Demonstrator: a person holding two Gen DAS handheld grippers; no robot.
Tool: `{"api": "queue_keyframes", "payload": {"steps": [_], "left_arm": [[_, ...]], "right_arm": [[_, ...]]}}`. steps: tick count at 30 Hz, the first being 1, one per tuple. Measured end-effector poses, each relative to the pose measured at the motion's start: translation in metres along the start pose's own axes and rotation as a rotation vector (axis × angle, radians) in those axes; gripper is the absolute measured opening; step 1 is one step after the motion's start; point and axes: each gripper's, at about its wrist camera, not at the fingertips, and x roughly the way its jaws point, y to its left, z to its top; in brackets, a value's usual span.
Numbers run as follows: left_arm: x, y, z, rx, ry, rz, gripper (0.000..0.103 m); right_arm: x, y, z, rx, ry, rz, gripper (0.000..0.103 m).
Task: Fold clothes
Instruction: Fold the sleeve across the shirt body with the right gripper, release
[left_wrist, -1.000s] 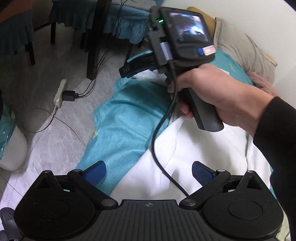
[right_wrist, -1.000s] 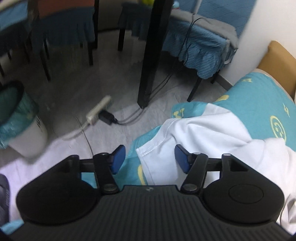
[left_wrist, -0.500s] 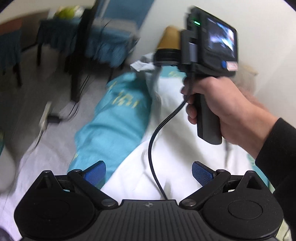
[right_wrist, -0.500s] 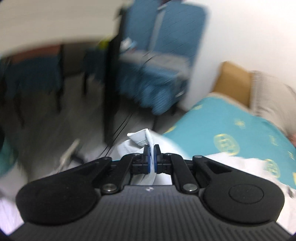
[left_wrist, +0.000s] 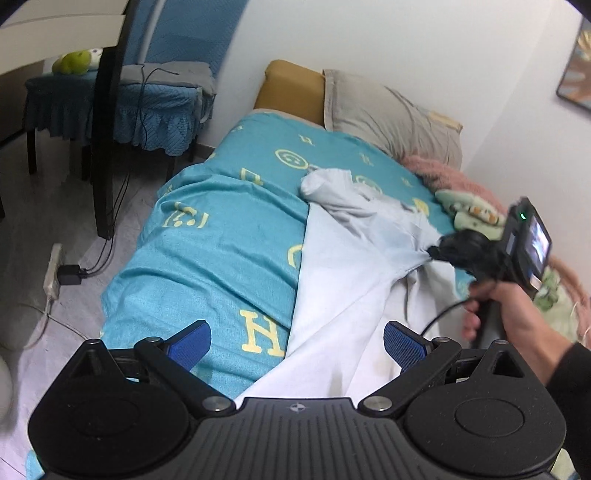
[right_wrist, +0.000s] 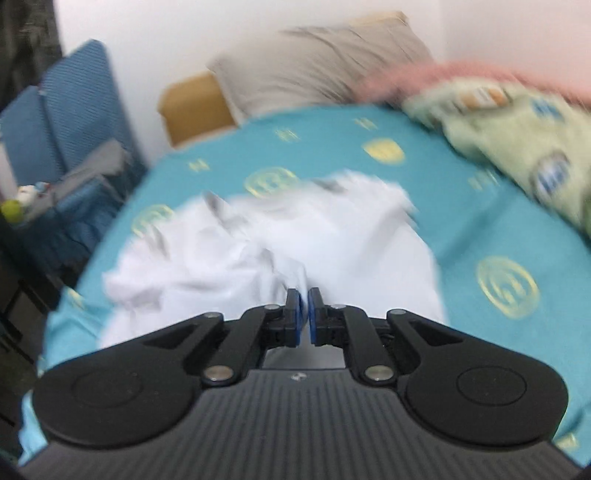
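White garment (left_wrist: 343, 280) in right gripper's (right_wrist: 305, 310) pinch

From the left wrist we look along the bed (left_wrist: 221, 236) toward the pillow (left_wrist: 391, 118); our right-wrist view sits lower, sharing both.

White shirt (left_wrist: 343, 266) (teal, yellow-patterned bedsheet (left_wrist: 221, 236))

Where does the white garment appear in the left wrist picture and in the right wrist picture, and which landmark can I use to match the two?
Left wrist view: the white garment runs from bottom centre up to the middle, on the teal bedspread; the right gripper pinches it at the right.
Right wrist view: the white garment fills the centre, just beyond the closed fingertips.
Shared landmark: the grey pillow at the head of the bed.
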Motion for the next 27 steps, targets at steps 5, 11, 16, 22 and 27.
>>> {"api": "queue_keyframes", "payload": {"steps": [5,11,16,22,27], "left_arm": [[0.014,-0.002,-0.002,0.037,0.03,0.018,0.101],[0.019,-0.013,-0.009,0.069,0.049,0.015,0.101],[0.033,-0.017,-0.011,0.073,0.074,0.019,0.101],[0.046,-0.018,-0.012,0.069,0.097,0.013,0.101],[0.05,-0.017,-0.013,0.056,0.109,0.002,0.101]], "right_arm": [[-0.009,-0.017,-0.016,0.008,0.005,0.062,0.062],[-0.003,-0.002,0.015,-0.007,-0.066,0.208,0.072],[0.046,0.029,0.052,-0.057,0.003,0.238,0.067],[0.099,0.061,0.057,-0.219,0.07,0.2,0.043],[0.09,0.063,0.05,-0.27,-0.005,0.232,0.005]]}}
